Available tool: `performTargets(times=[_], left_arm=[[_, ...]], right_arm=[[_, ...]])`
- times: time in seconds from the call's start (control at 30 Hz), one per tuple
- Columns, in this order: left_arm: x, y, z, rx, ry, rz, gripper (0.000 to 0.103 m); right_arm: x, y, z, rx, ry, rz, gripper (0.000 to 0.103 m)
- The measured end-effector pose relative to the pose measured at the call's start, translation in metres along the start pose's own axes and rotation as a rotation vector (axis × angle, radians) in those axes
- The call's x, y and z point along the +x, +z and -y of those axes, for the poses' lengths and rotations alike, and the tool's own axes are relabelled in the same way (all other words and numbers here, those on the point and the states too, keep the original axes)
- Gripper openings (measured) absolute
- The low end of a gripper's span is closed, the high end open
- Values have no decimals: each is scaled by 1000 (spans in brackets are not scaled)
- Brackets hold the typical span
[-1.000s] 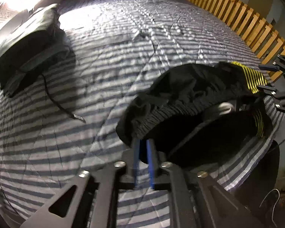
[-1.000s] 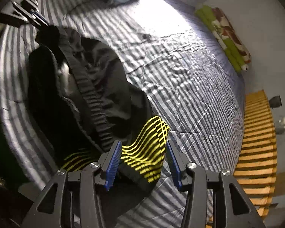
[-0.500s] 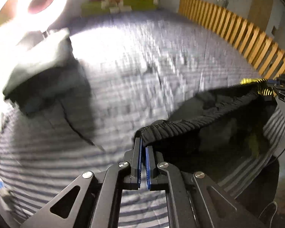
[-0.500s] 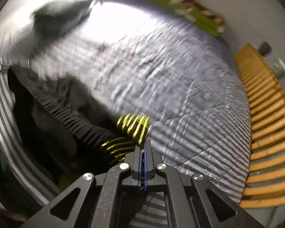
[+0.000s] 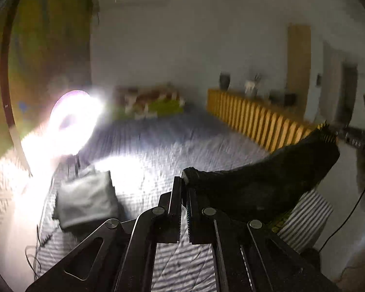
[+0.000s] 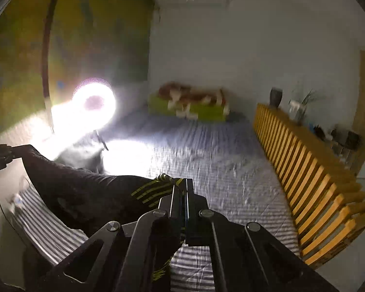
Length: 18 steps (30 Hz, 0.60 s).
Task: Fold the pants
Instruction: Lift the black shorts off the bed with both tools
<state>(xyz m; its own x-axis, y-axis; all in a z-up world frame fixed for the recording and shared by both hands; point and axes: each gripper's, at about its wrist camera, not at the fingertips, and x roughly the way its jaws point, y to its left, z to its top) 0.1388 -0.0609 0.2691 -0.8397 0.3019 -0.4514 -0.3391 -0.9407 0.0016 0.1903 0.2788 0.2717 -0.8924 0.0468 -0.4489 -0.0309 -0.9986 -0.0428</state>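
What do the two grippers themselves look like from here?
Both match: the left gripper and right gripper are matte black metal linkages with triangular cutouts, round silver pivot bolts and flat black fingers lined with blue pads. No hands or sleeves show.

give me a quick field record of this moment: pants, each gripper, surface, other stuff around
pants: black pants, yellow-striped part, held stretched between both grippers above the bed
left gripper: shut on the pants' dark edge
right gripper: shut on the yellow-striped part
surface: striped bedcover
other: folded dark garment on the bed; ring light lit; wooden slat rail alongside the bed
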Motion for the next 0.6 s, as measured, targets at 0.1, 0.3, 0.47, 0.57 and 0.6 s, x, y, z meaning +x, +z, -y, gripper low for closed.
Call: performTargets(times=[0.1,0.3,0.47,0.57,0.6], left_arm=[[-48,27,6,21,-14,75,3],[-92,42,12,70,0,119,3],[-23,23,-6,35,-25,-56,3],[68,-2,-24,-22,-37,-216,3],[93,-8,-28,-31,-36,-253,3]], right_arm=[[-41,16,-6,-5,-4,68,1],[-94,28,-20,5,23,140,1],[-47,22,-16,28,27,50,1],[27,8,-5,86,36,-78,1],[62,0,-1,114,37,-138,1]])
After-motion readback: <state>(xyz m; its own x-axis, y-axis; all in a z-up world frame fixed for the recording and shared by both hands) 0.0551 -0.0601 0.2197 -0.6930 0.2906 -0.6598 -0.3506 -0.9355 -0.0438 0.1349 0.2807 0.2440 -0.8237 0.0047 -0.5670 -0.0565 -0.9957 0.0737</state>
